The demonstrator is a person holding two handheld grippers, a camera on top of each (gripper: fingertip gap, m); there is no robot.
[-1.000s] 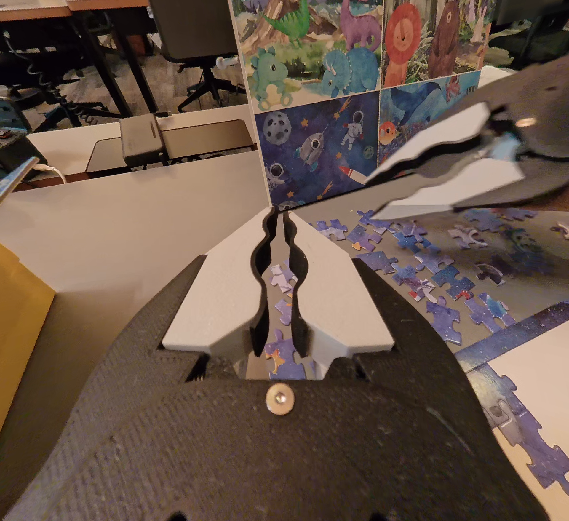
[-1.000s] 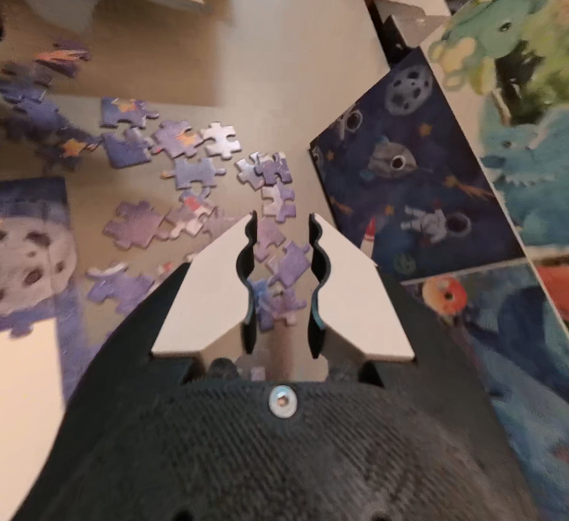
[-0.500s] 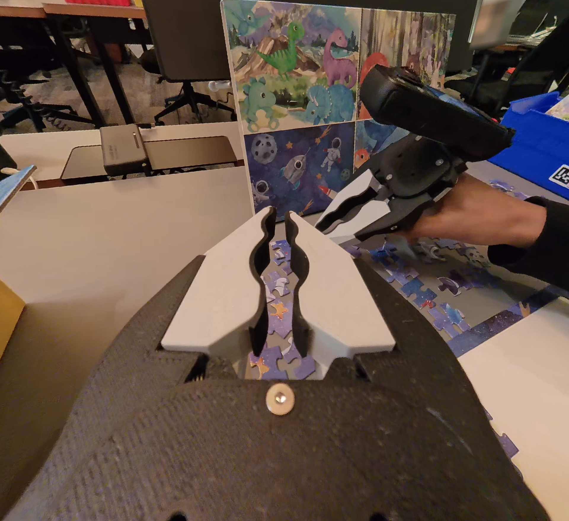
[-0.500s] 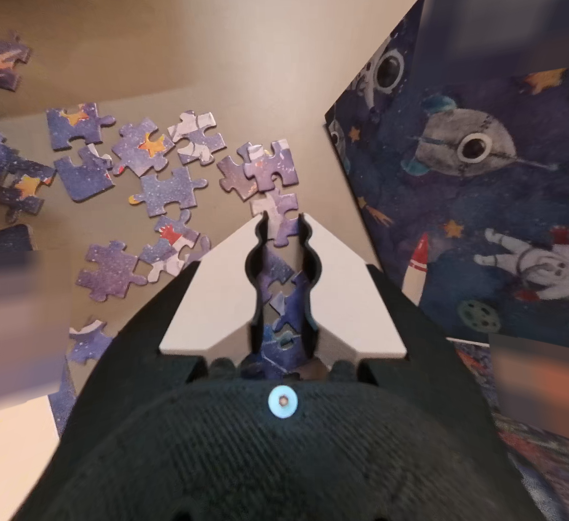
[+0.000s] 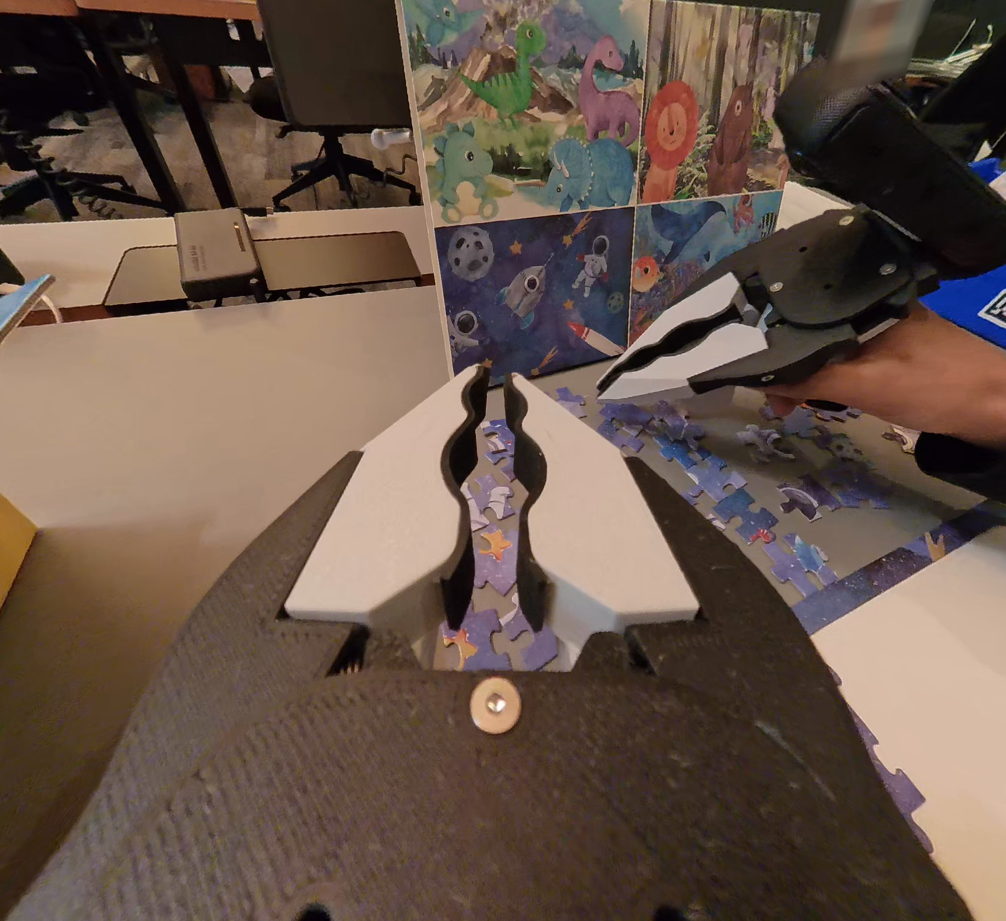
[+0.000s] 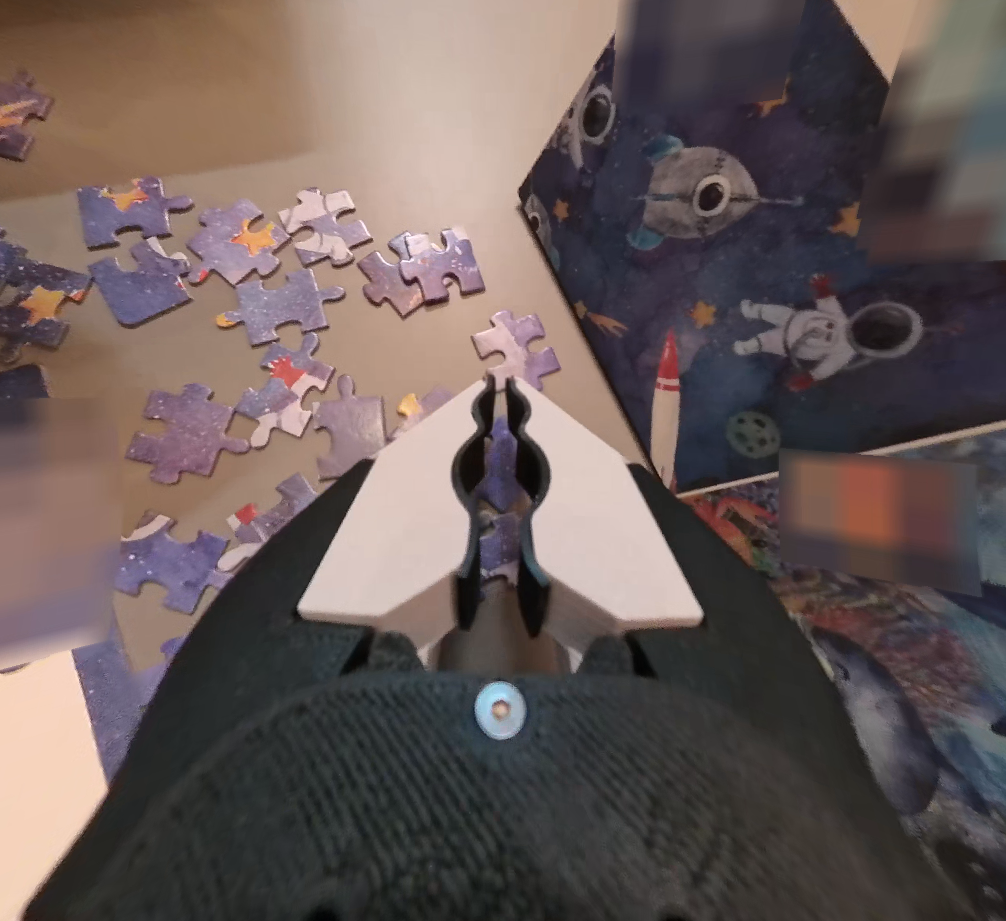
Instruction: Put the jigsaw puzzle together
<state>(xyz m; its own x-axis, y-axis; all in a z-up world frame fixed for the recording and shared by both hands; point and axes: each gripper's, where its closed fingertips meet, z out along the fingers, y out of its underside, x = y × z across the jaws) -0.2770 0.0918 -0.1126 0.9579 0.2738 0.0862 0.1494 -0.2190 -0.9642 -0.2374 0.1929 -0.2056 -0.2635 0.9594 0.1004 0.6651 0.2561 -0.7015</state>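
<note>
Between the right gripper's (image 6: pixel 500 383) nearly closed fingers sits what looks like a purple puzzle piece (image 6: pixel 500 459), pinched edge-on. Just beyond its tips lies a pale-and-purple piece (image 6: pixel 517 350); the space picture board (image 6: pixel 762 296) stands to its right. The left gripper (image 5: pixel 494 375), narrowed to a slit, holds nothing and hangs over loose pieces (image 5: pixel 490 503).

Your left gripper (image 5: pixel 494 383) hovers nearly shut, nothing between the tips; right gripper (image 6: pixel 500 384) is angled down, tips nearly together.
</note>
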